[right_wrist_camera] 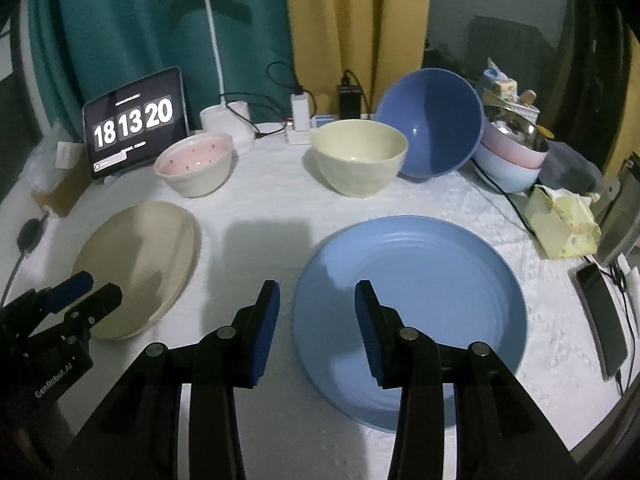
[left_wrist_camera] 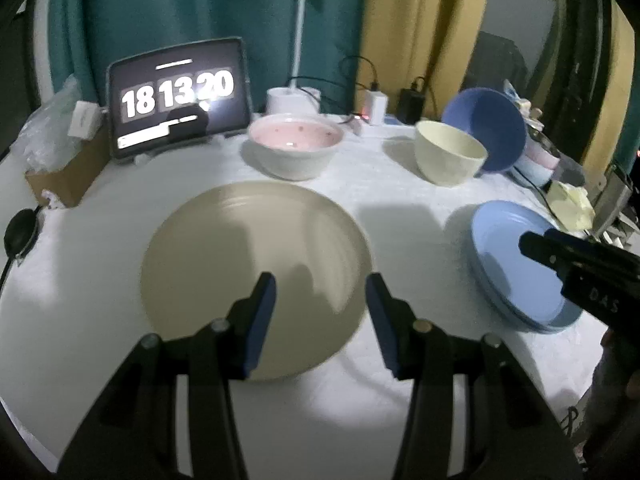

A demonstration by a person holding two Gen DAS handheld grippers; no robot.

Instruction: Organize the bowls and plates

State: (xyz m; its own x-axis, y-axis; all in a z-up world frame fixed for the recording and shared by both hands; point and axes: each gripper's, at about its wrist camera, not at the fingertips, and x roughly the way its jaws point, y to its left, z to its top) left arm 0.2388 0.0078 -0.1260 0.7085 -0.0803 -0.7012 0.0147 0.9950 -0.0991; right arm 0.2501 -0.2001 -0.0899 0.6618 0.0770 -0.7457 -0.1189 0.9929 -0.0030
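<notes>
A beige plate [left_wrist_camera: 256, 288] lies flat on the white tablecloth, and my left gripper [left_wrist_camera: 320, 284] hovers open over its near right part with nothing between the blue pads. To its right lies a blue plate [right_wrist_camera: 420, 300]. My right gripper [right_wrist_camera: 316, 286] stands open over that plate's left rim, also holding nothing. Each gripper shows in the other's view: the left gripper [right_wrist_camera: 100, 287] above the beige plate [right_wrist_camera: 136, 264], the right gripper [left_wrist_camera: 532, 244] above the blue plate [left_wrist_camera: 516, 264]. Behind stand a pink-lined bowl [right_wrist_camera: 194, 164], a cream bowl [right_wrist_camera: 358, 156] and a tilted dark blue bowl [right_wrist_camera: 432, 124].
Stacked pink and pale blue bowls [right_wrist_camera: 512, 160] hold metal items at the back right. A tablet [right_wrist_camera: 134, 124] showing a clock, a white lamp [right_wrist_camera: 224, 116], chargers and cables line the back edge. A yellow tissue pack [right_wrist_camera: 560, 228] and a phone [right_wrist_camera: 600, 316] lie right; a cardboard box [left_wrist_camera: 60, 176] sits left.
</notes>
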